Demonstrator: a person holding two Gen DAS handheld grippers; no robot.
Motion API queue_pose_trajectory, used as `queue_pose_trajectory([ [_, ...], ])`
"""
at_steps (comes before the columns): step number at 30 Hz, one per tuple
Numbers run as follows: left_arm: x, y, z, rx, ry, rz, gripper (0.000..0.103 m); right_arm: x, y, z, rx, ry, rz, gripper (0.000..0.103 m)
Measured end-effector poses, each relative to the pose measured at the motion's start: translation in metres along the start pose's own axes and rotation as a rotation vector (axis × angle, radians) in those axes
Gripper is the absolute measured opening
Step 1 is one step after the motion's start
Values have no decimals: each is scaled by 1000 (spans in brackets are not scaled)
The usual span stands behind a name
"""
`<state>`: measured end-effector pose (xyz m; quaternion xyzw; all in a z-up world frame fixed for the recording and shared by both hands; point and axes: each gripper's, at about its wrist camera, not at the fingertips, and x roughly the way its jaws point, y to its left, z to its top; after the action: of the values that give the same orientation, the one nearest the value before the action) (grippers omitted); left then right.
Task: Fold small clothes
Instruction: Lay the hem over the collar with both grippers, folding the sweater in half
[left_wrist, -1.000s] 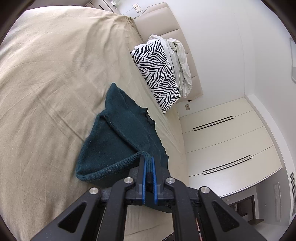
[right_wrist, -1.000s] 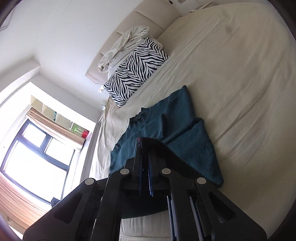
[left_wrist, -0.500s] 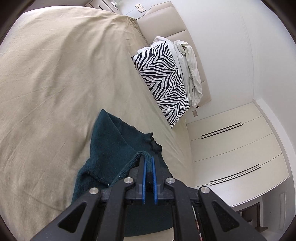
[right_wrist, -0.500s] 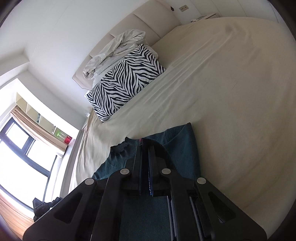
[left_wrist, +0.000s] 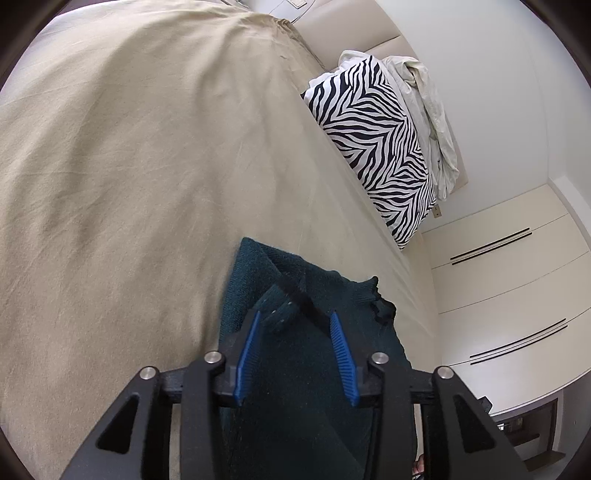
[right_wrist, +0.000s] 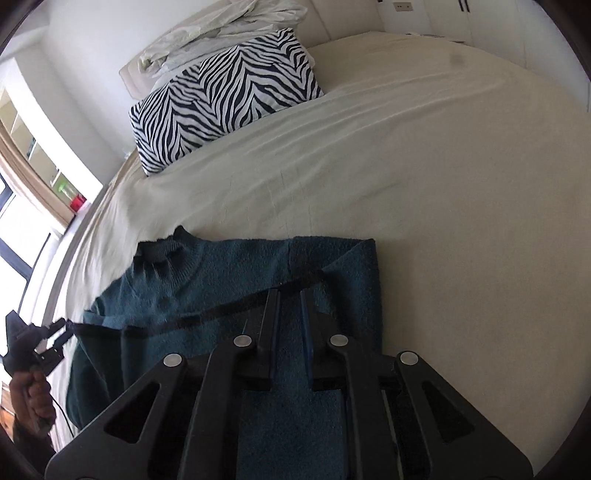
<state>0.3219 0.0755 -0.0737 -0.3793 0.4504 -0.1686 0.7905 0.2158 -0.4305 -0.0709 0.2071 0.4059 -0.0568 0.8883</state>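
Observation:
A dark teal knit sweater (left_wrist: 314, 369) lies folded over itself on the beige bed (left_wrist: 147, 184). My left gripper (left_wrist: 294, 315) hovers just above it. Its jaws are opening, and the ribbed hem lies loose between the blue pads (left_wrist: 249, 343) without being pressed. In the right wrist view the sweater (right_wrist: 207, 288) spreads leftward, its collar at the far left. My right gripper (right_wrist: 289, 295) is over the sweater's right part, and its jaws are opening to a narrow gap with the dark hem edge just ahead of the tips. The left gripper (right_wrist: 62, 328) shows at the sweater's left edge, held by a hand (right_wrist: 31, 395).
A zebra-print pillow (left_wrist: 373, 147) and crumpled white bedding (left_wrist: 432, 110) lean on the padded headboard. White wardrobe doors (left_wrist: 509, 295) stand beyond the bed's side. In the right wrist view, a window (right_wrist: 14, 240) with shelves is at the left, and bare sheet stretches past the sweater.
Both grippers carried the sweater's hem forward and down over the garment, folding it. They were shut on the hem before; now both have parted their jaws and the fabric lies loose.

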Motion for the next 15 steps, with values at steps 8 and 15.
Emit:
queue_pose_trajectory([
  [8,-28,-14,-15,108,-60,5,59,27,1,-7,-45,52,-92,47],
  [15,-8,-35,-45,303,-51,116,58,27,4,-5,-85,52,-108,52],
])
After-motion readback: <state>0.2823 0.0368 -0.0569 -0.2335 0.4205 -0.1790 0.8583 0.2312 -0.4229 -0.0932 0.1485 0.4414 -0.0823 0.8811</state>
